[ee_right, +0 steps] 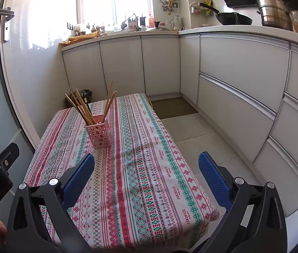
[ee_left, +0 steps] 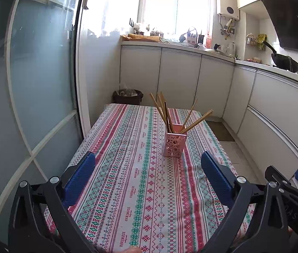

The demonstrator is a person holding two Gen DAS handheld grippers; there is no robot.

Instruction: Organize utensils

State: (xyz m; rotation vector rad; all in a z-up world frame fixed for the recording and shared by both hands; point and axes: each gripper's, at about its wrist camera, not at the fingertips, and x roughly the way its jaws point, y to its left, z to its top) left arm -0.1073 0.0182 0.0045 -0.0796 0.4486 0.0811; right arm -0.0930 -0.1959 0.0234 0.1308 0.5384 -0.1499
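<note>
Running along two walls, the white kitchen cabinets [ee_right: 239, 63] wrap round the room, with a dark wok [ee_right: 233, 18] and a stacked steel steamer pot [ee_right: 272, 12] on top at the right. A frosted glass door [ee_left: 41, 80] fills the left side of the left wrist view. Below them stands the low counter [ee_left: 128, 189], covered by a cloth striped in red, green and white with small stitched patterns. A dark mat [ee_right: 173, 107] lies on the tiled floor beyond its far right corner, and a dark waste bin [ee_left: 128, 97] sits behind its far end.

Both tongs are released and hold nothing. The left tongs [ee_left: 148, 158] hover over the near part of the counter, blue pads wide apart, aimed at the holder. The right tongs [ee_right: 146, 160] hang over the counter's right edge, one blue pad above the cloth and the other above the floor tiles.

Toward the far half of the counter, upright on the cloth, stands the pink perforated holder [ee_left: 175, 145]. The wooden chopsticks [ee_left: 161, 109] stand in it, fanned out and leaning to both sides, one darker than the rest.
</note>
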